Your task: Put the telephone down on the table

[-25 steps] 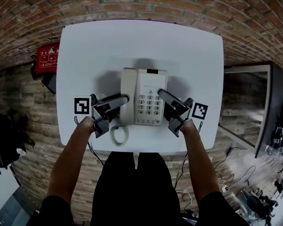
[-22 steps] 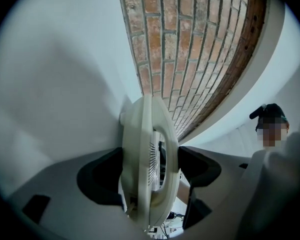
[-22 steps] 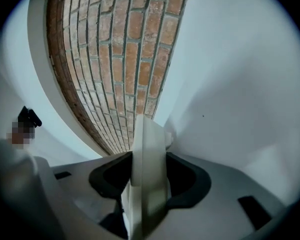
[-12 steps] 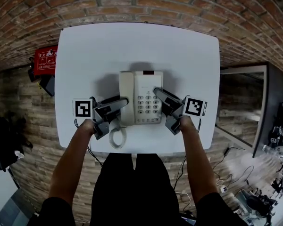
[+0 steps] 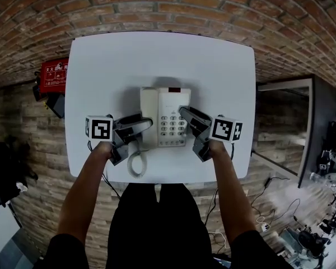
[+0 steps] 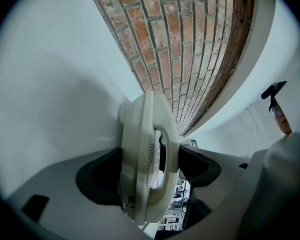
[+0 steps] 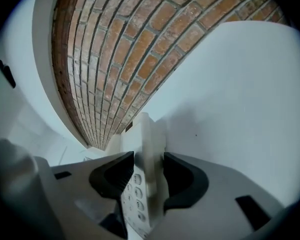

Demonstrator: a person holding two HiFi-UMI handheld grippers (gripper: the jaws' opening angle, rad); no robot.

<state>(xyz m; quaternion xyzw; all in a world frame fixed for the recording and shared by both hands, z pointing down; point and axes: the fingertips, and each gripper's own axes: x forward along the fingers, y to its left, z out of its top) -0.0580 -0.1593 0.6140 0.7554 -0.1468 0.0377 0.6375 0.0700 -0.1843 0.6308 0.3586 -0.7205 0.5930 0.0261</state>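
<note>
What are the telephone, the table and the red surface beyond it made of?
Telephone: probably cream moulded plastic, smooth and matte, with rounded edges. Table: perhaps white laminate or painted board; flat, even, grainless. Red surface: brick, by its mortar joints.

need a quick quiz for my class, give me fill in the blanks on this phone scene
The table under the telephone is coloured ___. The left hand-held gripper is shut on the telephone's side that carries the ___. The wall beyond the table is made of ___.
Missing words: white; handset; brick.
</note>
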